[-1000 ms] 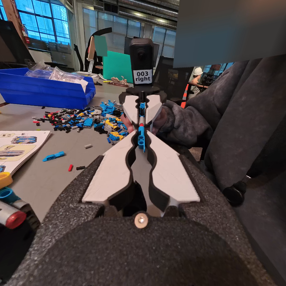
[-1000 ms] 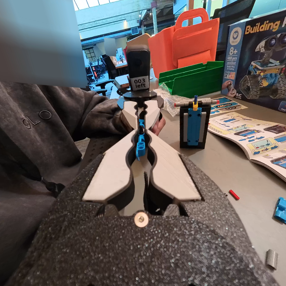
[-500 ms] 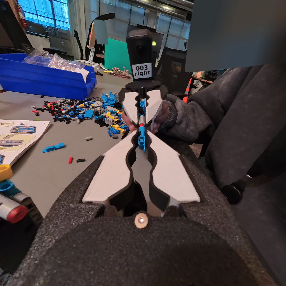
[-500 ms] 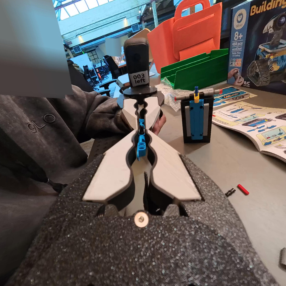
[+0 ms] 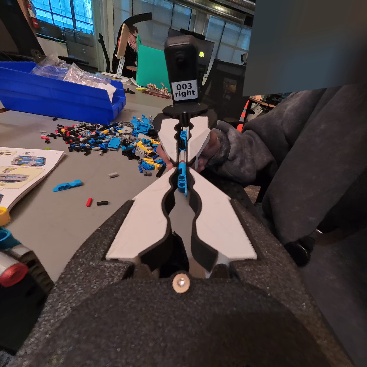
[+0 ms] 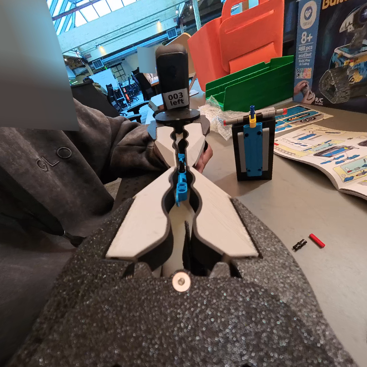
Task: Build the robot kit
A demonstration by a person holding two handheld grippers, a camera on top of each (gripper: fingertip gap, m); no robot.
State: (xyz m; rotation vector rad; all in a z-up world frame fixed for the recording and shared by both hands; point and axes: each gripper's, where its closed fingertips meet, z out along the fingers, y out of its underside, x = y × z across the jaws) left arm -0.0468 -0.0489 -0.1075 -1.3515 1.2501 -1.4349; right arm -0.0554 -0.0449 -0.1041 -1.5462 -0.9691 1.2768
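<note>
My left gripper (image 5: pixel 181 171) is shut on a short blue holed beam (image 5: pixel 181 181). My right gripper (image 6: pixel 180 171) is shut on a similar blue beam (image 6: pixel 181 185). They meet tip to tip above the table's near edge. In the left wrist view, the right gripper (image 5: pixel 183 158) faces me with its blue beam (image 5: pixel 183 137), and a thin grey axle (image 5: pixel 182 156) with a red mark runs between the two beams. In the right wrist view, the left gripper (image 6: pixel 181 160) faces me with its blue piece (image 6: pixel 181 156). A hand holds each gripper.
A pile of loose bricks (image 5: pixel 111 139), a blue bin (image 5: pixel 59 95), a booklet (image 5: pixel 23 168), a blue piece (image 5: pixel 66 185) and red and black pins (image 5: pixel 89 201) lie left. A black stand with a blue panel (image 6: pixel 253 147), a green bin (image 6: pixel 250 85), an orange bag and a box stand right.
Both grippers stay shut and tip to tip. Both views have shifted slightly, so the table things sit a little higher in frame.
</note>
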